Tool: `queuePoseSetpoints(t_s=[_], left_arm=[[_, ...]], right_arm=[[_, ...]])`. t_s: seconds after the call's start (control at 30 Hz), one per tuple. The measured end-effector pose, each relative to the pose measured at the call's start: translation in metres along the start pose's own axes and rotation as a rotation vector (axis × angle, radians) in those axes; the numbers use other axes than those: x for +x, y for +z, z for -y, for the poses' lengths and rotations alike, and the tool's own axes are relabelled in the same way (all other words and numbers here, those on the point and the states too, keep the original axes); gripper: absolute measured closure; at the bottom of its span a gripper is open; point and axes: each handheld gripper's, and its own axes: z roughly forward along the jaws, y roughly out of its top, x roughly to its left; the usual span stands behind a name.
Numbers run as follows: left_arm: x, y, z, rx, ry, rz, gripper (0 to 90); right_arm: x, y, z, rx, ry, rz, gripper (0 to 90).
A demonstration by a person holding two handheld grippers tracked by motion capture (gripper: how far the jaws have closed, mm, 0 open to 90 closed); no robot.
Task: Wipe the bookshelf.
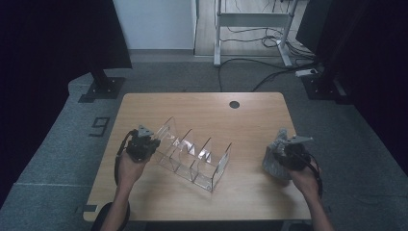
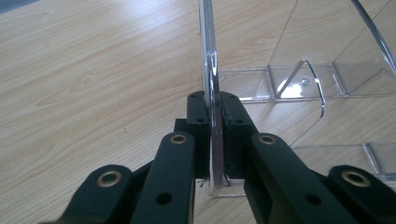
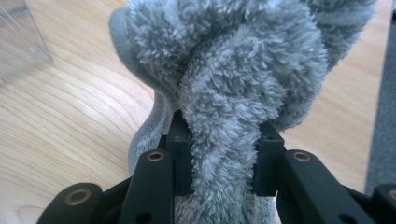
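Grey towel (image 3: 243,88): closest to the lens in your right gripper view, a fluffy bunch rising through the middle of that frame; in the high view it sits at the right of the bench, near the right edge (image 1: 275,156).
Right tongs (image 3: 223,156): pinching a thick fold of the grey towel, one black pad on each side of it; your right hand shows at the lower right of the high view (image 1: 294,156).
Left tongs (image 2: 215,135): pressed together on the thin end wall of the clear acrylic organizer, low centre of your left gripper view; in the high view they are left of centre (image 1: 142,143).
Clear acrylic organizer (image 1: 192,154): stands on the bench at the middle of the high view, its dividers running diagonally, well apart from the towel.
Bench (image 1: 202,108): light wood, with a dark round hole near its far edge.
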Motion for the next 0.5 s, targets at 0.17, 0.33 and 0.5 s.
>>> queuePoseSetpoints(t_s=[0.17, 0.33, 0.5], left_arm=[[0.000, 0.000, 0.000, 0.000, 0.001, -0.001, 83.5], [0.000, 0.000, 0.000, -0.001, 0.001, 0.000, 83.4], [0.000, 0.000, 0.000, 0.000, 0.004, 0.001, 83.0]], right_arm=[[0.000, 0.018, 0.011, 0.033, 0.008, -0.012, 64.9], [-0.001, 0.028, 0.018, 0.058, 0.011, -0.022, 63.5], [-0.001, 0.031, 0.020, 0.072, 0.033, -0.030, 60.0]])
